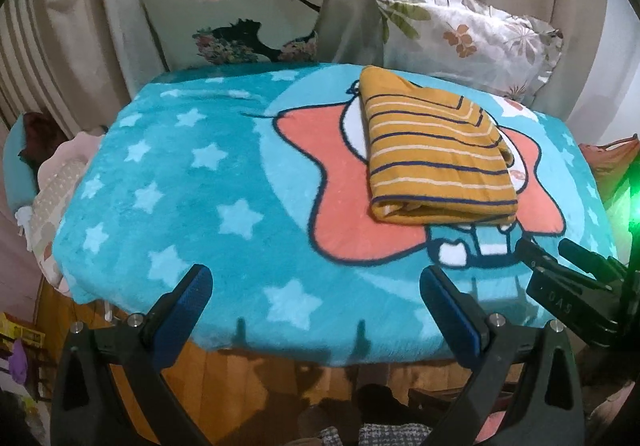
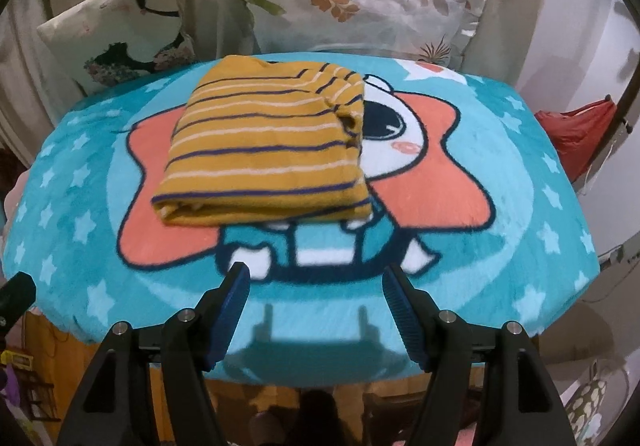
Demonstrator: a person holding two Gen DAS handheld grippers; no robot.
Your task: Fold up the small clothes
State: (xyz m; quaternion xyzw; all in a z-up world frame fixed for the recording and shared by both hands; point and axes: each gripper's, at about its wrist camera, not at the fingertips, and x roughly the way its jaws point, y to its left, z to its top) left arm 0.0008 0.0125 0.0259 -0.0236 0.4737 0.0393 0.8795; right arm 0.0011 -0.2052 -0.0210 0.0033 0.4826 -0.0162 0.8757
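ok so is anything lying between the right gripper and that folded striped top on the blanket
Nothing visible does. From the right gripper, jaws open and empty, only bare turquoise star-print fleece blanket lies before the folded mustard-yellow top with navy and white stripes. The left gripper, also open, is off to the side, not in that path.

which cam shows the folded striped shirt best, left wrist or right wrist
The right wrist view: the folded mustard striped shirt sits near the middle of the picture, large, with its folded front edge and layered right side in view. The left wrist view shows it whole too, but smaller and off to the right.
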